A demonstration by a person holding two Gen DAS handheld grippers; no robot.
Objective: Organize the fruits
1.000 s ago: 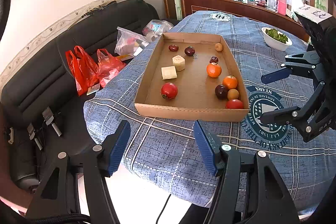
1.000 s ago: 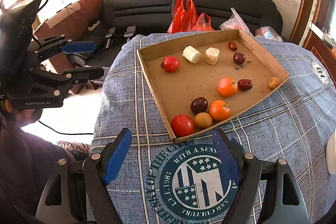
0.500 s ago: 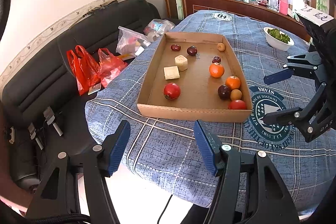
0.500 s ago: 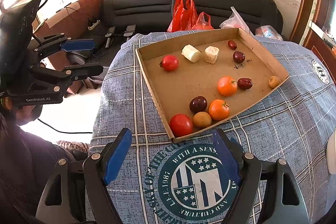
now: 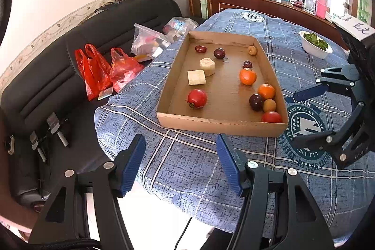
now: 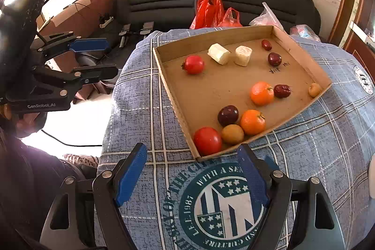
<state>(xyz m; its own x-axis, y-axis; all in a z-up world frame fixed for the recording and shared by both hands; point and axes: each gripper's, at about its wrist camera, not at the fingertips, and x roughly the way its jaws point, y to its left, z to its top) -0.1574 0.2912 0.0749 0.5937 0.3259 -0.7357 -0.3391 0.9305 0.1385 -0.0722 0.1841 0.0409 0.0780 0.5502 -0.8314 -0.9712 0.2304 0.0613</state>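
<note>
Both grippers, left [image 5: 180, 159] and right [image 6: 192, 171], fingers spread, empty. Tomato [image 6: 207, 141] soft, smooth: pinch gently across middle.

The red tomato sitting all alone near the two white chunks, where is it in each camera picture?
Left wrist view: the lone red tomato lies in the near-left part of the cardboard tray, just below the flat white chunk.
Right wrist view: the lone red tomato sits at the tray's far-left corner, left of the white chunk.
Shared landmark: the two white chunks beside it.
</note>
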